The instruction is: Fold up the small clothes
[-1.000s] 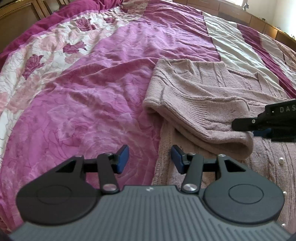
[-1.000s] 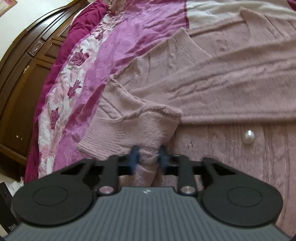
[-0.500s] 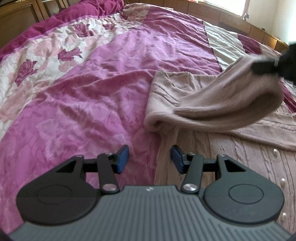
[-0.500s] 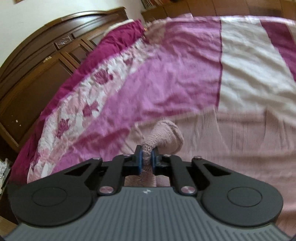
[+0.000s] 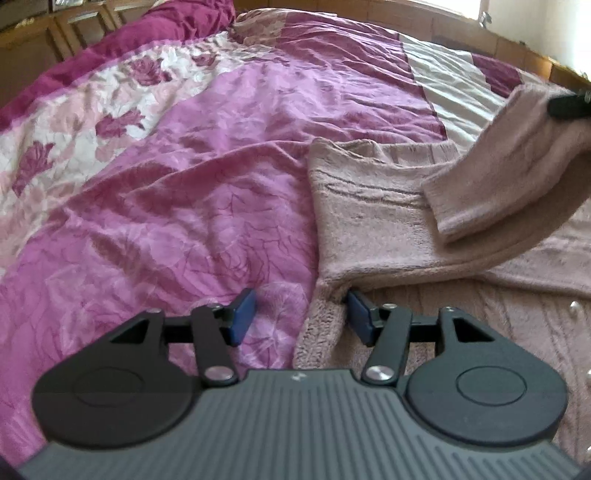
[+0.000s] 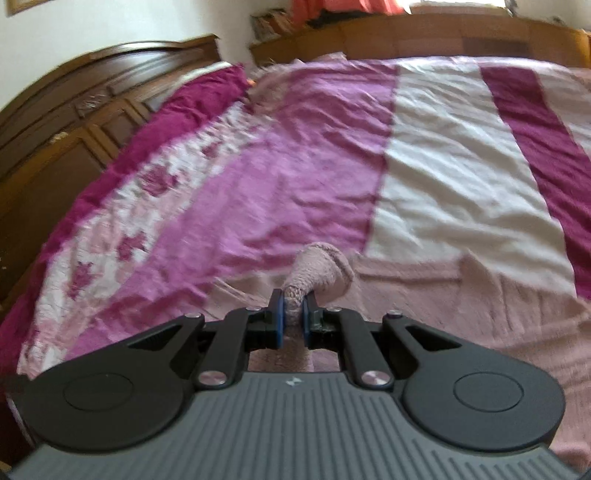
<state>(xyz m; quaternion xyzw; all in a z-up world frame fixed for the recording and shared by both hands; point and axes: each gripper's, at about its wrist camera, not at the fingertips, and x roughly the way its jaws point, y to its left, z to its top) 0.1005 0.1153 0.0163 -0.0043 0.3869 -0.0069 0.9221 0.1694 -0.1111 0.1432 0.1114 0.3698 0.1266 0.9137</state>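
A dusty-pink knit cardigan point(image 5: 369, 221) with pearl buttons lies on the bed. Its body also shows in the right wrist view point(image 6: 480, 314). My right gripper point(image 6: 291, 314) is shut on the cuff of the sleeve point(image 6: 317, 273) and holds it lifted above the cardigan. In the left wrist view the raised sleeve point(image 5: 517, 166) hangs at the right, with the right gripper's tip point(image 5: 569, 105) at the frame edge. My left gripper point(image 5: 299, 319) is open, low over the cardigan's left edge by the sleeve fold, holding nothing.
The bed is covered by a quilt point(image 5: 184, 184) in magenta, floral and cream stripes point(image 6: 461, 166). A dark wooden headboard point(image 6: 92, 110) stands at the left. A wooden bed frame edge point(image 6: 443, 33) runs along the far side.
My right gripper has lifted the sleeve cuff up and carried it further across and to the right over the cardigan. My left gripper has shifted slightly forward toward the sleeve fold, still open.
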